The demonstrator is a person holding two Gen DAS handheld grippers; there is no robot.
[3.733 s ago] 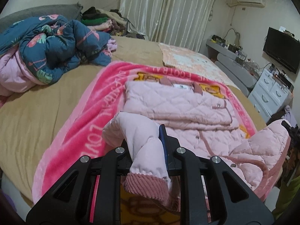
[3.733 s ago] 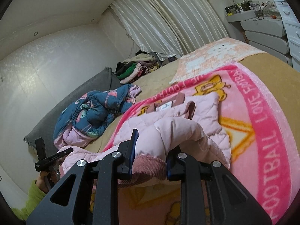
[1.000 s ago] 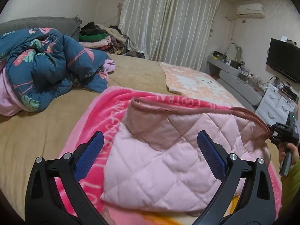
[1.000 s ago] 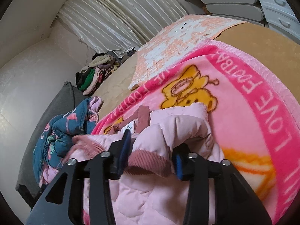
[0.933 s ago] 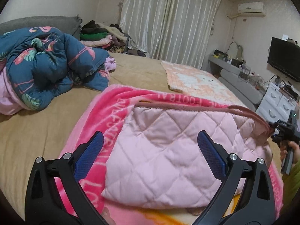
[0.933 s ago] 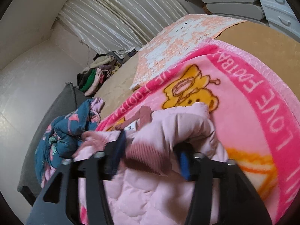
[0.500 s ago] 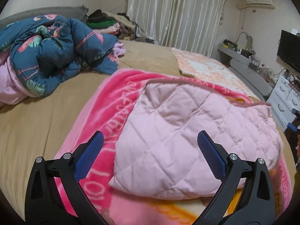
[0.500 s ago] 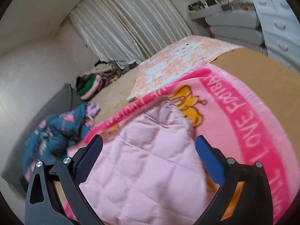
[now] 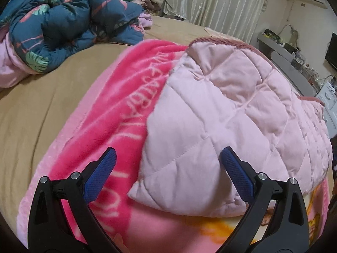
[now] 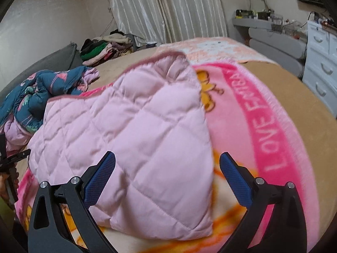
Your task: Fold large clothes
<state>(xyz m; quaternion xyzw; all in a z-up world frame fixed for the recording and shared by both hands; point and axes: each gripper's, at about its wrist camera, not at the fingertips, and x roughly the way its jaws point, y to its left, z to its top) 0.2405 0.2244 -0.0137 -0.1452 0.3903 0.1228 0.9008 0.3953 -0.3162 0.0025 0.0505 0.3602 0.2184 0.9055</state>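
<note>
A pale pink quilted jacket (image 9: 231, 113) lies folded in half on a bright pink blanket (image 9: 126, 97), its dark pink hem along the far edge. It also shows in the right wrist view (image 10: 130, 135). My left gripper (image 9: 167, 170) is open and empty, just above the jacket's near left corner. My right gripper (image 10: 167, 175) is open and empty, just above the jacket's near right corner. The sleeves are hidden inside the fold.
A blue flamingo-print quilt (image 9: 63, 21) is bunched at the far left of the tan bed (image 9: 35, 105). A pile of clothes (image 10: 103, 48) sits by the curtains. A peach mat (image 10: 219, 46) lies beyond the blanket. White drawers (image 10: 322, 63) stand at the right.
Both grippers let go of the jacket's sleeves and hem after folding it over. They opened and have drawn back and lower toward the near corners of the folded jacket.
</note>
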